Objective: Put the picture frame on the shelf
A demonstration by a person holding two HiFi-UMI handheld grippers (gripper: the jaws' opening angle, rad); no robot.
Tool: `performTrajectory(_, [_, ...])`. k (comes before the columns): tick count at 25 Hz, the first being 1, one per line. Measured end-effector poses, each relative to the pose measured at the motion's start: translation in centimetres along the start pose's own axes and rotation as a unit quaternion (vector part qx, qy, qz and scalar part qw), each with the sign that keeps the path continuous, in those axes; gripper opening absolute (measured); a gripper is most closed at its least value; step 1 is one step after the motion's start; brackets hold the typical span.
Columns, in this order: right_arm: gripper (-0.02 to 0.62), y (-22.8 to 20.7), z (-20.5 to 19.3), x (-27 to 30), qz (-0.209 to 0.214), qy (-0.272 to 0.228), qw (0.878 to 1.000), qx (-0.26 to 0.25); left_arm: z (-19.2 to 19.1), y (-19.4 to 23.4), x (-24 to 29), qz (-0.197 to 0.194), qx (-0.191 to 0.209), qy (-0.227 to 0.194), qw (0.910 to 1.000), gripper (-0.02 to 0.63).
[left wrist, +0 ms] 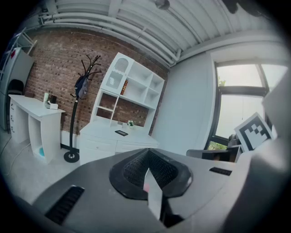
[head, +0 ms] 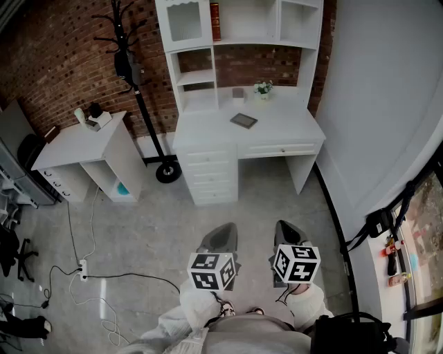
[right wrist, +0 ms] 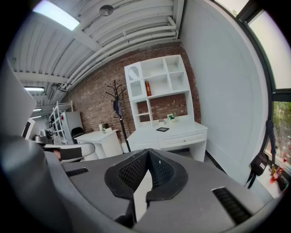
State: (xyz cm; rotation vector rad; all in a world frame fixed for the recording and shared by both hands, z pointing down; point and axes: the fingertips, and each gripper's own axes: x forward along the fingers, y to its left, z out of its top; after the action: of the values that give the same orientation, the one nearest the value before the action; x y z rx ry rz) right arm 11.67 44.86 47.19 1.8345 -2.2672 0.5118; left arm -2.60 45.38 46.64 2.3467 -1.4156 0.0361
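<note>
Indoors, we look steeply down from the head view at two hand-held tools near the bottom of the scene. Our left tongs and right tongs point forward over the grey floor, side by side and a little apart, each carrying a cube of square markers. In the left gripper view, the two dark ribbed pads are pressed together at their tips with nothing between them. The right gripper view shows the same: pads meeting at the tips, pinching nothing.

Well ahead of both tools, a white counter with drawers stands against a brick wall. The picture frame, small and dark, lies flat near the middle of the counter top, touching nothing else. Behind it, near the back edge, sit a small potted plant and a little grey block. The white shelf rises from the back of the counter as a unit of open compartments. A red book stands upright in one of the upper ones. To the left, a black coat stand stands by the wall. Further left is a lower counter, also white, with a few small things on top.
</note>
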Motion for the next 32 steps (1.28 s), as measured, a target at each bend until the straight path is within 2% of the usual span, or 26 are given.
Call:
performTrajectory(12, [0.023, 1.8, -0.2, 1.1, -0.006, 0.001, 1.000, 0.014, 0.5, 2.5, -0.4, -0.011, 0.000, 0.000, 0.9999, 0.008])
performTrajectory(23, [0.025, 2.6, -1.1, 3.2, -0.055, 0.007, 0.998, 0.041, 0.4, 6.3, 0.4, -0.025, 0.004, 0.020, 0.9995, 0.008])
performTrajectory(32, [0.025, 1.3, -1.1, 6.5, -0.064, 0.023, 0.997, 0.044, 0.1, 7.5, 3.4, -0.028, 0.000, 0.028, 0.9992, 0.008])
